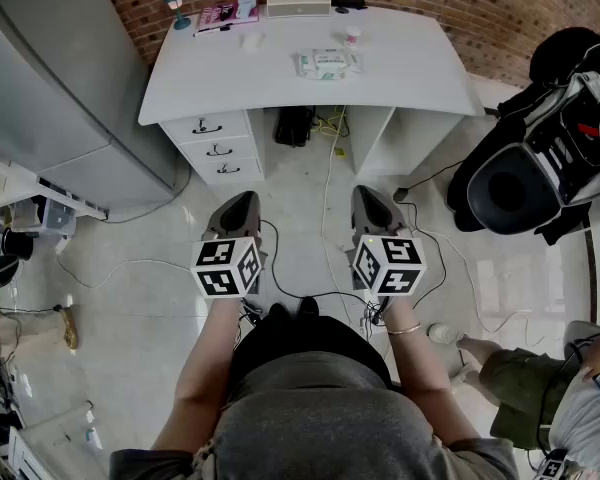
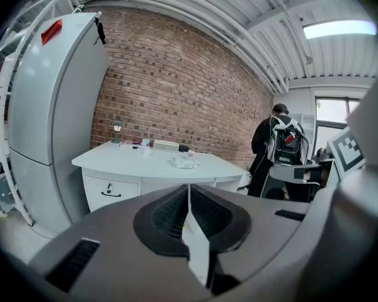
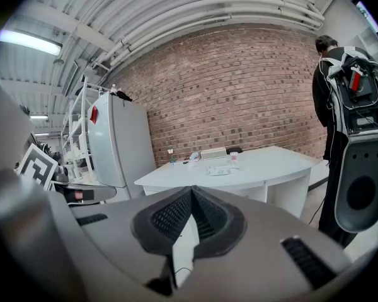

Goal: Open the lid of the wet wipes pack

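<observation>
On the desk (image 1: 410,68), well ahead of the person, the pack (image 1: 328,63) lies flat near the middle; its lid is too small to read from here. The left gripper (image 1: 240,204) and right gripper (image 1: 370,198) hang over the floor, well short of the desk. Each has its jaws closed together with nothing between them.

Several things could go wrong. Cables (image 1: 325,168) trail across the floor between the person and the desk, so a step forward could snag one. The pack looks light and loose. If one gripper pulls at the lid while the other does not pin the pack, the whole pack will likely lift or slide. A small cup (image 1: 352,35) stands near the pack, and a wide approach could knock it. Jaws left closed on arrival would only push the lid.
</observation>
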